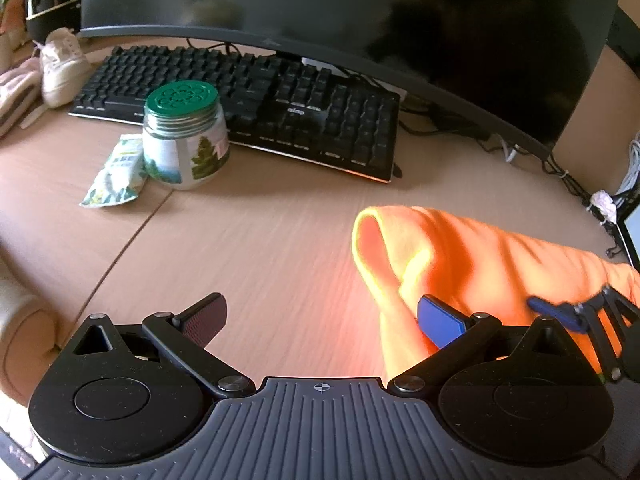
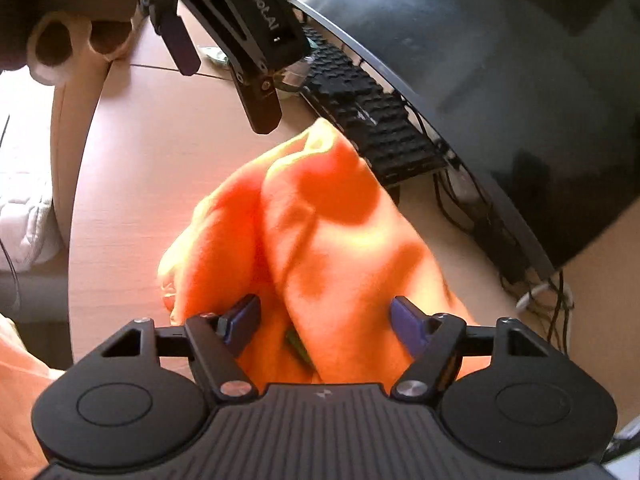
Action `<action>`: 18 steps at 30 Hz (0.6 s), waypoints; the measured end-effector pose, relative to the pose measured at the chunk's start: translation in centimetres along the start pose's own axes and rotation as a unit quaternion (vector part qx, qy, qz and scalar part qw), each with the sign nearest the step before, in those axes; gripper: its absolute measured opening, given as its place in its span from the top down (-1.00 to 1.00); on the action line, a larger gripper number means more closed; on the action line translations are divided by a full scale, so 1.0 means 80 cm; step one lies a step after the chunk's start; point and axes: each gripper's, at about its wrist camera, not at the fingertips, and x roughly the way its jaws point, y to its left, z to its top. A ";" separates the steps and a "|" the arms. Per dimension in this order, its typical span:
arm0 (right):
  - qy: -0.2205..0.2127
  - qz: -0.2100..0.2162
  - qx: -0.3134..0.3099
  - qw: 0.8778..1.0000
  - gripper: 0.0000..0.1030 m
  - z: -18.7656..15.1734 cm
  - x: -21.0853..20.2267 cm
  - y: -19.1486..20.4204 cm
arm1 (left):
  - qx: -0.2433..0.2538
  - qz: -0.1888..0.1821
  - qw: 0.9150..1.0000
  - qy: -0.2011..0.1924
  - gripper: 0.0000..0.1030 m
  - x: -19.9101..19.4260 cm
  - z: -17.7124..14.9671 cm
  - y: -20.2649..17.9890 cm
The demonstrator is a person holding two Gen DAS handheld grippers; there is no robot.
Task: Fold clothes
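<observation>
Your left claw (image 1: 320,320): spread wide, empty | bunched orange fleece garment (image 1: 472,256): to its right, long axis running right | right claw (image 2: 324,322): wide, straddling cloth, nearer.

Black keyboard (image 1: 248,108) under a dark monitor (image 1: 360,20), green-lidded jar (image 1: 185,136) beside a snack packet (image 1: 116,172)

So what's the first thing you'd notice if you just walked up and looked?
The bright orange cloth, bunched up on the desk between the open right tongs. Behind it stand a black keyboard and a big dark curved monitor, with a green-lidded jar in front of the keyboard.
</observation>
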 end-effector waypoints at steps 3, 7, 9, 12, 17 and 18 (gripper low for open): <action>0.000 -0.005 0.011 1.000 -0.04 0.004 0.002 -0.008 | 0.001 0.000 1.000 0.004 -1.00 0.000 -0.003 0.000; -0.003 0.024 0.011 1.000 -0.13 0.013 -0.015 -0.004 | 0.004 -0.001 1.000 0.009 -1.00 0.002 -0.007 -0.001; -0.002 0.037 -0.009 0.999 -0.25 0.008 -0.024 0.008 | 0.005 0.000 1.000 0.012 -1.00 0.003 -0.010 -0.002; 0.001 0.018 -0.009 1.000 -0.25 0.004 -0.020 0.004 | 0.017 -0.002 1.000 0.021 -1.00 0.006 -0.012 -0.009; -0.015 -0.033 0.054 0.998 0.13 0.013 -0.015 -0.019 | 0.054 -0.007 0.998 0.042 -1.00 0.019 -0.022 -0.030; -0.013 -0.033 0.055 0.998 0.13 0.012 -0.015 -0.019 | 0.062 -0.007 0.997 0.046 -1.00 0.022 -0.024 -0.035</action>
